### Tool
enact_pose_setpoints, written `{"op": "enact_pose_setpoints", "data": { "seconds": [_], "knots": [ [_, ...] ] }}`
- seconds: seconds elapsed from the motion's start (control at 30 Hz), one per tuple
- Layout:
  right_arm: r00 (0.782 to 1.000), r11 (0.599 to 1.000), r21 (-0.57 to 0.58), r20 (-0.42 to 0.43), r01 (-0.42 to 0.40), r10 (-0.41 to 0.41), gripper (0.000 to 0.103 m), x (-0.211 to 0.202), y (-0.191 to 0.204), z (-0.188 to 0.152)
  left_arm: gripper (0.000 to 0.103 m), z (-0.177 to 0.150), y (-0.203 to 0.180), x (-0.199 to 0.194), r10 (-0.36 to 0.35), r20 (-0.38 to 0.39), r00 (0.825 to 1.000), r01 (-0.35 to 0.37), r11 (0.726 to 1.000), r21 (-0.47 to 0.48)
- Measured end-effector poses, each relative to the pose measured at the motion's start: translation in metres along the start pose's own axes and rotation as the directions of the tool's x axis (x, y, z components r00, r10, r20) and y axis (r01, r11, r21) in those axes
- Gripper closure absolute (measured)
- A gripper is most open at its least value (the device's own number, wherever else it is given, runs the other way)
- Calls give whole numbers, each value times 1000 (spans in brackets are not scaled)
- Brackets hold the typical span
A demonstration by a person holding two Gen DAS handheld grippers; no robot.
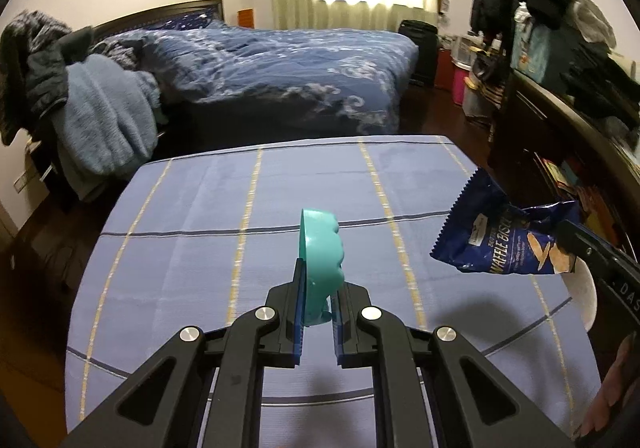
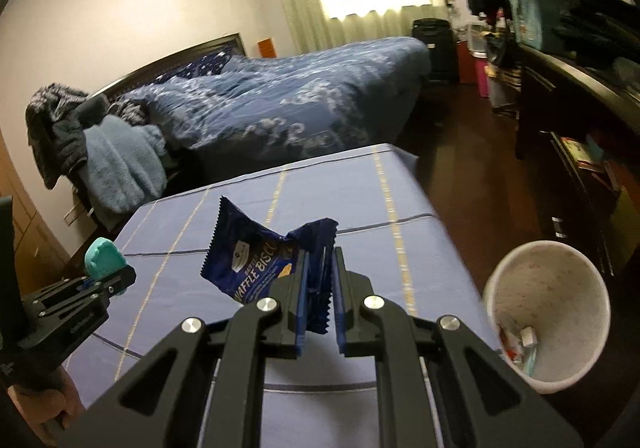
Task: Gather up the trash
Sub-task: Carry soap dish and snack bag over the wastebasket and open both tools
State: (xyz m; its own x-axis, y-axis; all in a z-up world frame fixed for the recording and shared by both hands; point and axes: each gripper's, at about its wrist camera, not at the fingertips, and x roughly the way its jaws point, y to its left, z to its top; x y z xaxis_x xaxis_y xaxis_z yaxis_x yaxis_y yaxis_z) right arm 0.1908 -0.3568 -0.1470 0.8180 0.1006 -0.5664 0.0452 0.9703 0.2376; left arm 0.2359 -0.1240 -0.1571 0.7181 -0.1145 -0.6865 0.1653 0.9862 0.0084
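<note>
My left gripper [image 1: 318, 284] is shut on a teal plastic lid-like piece [image 1: 322, 248] and holds it upright above the blue checked tablecloth [image 1: 200, 232]. My right gripper [image 2: 320, 276] is shut on a crumpled dark blue waffle biscuit wrapper [image 2: 256, 256], held in the air above the table's right side. In the left wrist view the wrapper [image 1: 504, 240] hangs at the right. In the right wrist view the left gripper [image 2: 106, 282] with the teal piece [image 2: 102, 258] is at the far left. A white trash bin [image 2: 560, 308] with some litter inside stands on the floor right of the table.
A bed with a blue duvet [image 1: 280, 64] stands beyond the table. A chair draped with clothes [image 1: 92, 104] is at the left. A dark dresser with piled clothes [image 1: 568, 88] runs along the right. Dark wood floor [image 2: 472, 168] lies between table and dresser.
</note>
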Motion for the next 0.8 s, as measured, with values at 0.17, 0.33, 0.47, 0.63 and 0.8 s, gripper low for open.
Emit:
{"op": "enact_pose_setpoints", "data": {
  "seconds": [0.17, 0.33, 0.47, 0.63, 0.8],
  "knots": [
    [998, 999, 37, 40, 39, -40, 90, -19, -31, -6, 92, 5, -36, -1, -46, 6, 999, 45, 997, 59],
    [993, 993, 82, 71, 86, -92, 90, -39, -68, -13, 92, 12, -79, -1, -106, 6, 994, 105, 987, 124],
    [983, 981, 130, 93, 146, -159, 90, -56, -104, -19, 92, 17, -117, 2, -174, -9, 985, 173, 970, 172],
    [964, 954, 199, 101, 222, -246, 90, -71, -150, -29, 92, 21, -163, 8, -249, -32, 968, 250, 940, 231],
    [940, 918, 267, 96, 294, -329, 90, -81, -192, -38, 92, 20, -215, 15, -318, -64, 946, 322, 900, 294]
  ]
}}
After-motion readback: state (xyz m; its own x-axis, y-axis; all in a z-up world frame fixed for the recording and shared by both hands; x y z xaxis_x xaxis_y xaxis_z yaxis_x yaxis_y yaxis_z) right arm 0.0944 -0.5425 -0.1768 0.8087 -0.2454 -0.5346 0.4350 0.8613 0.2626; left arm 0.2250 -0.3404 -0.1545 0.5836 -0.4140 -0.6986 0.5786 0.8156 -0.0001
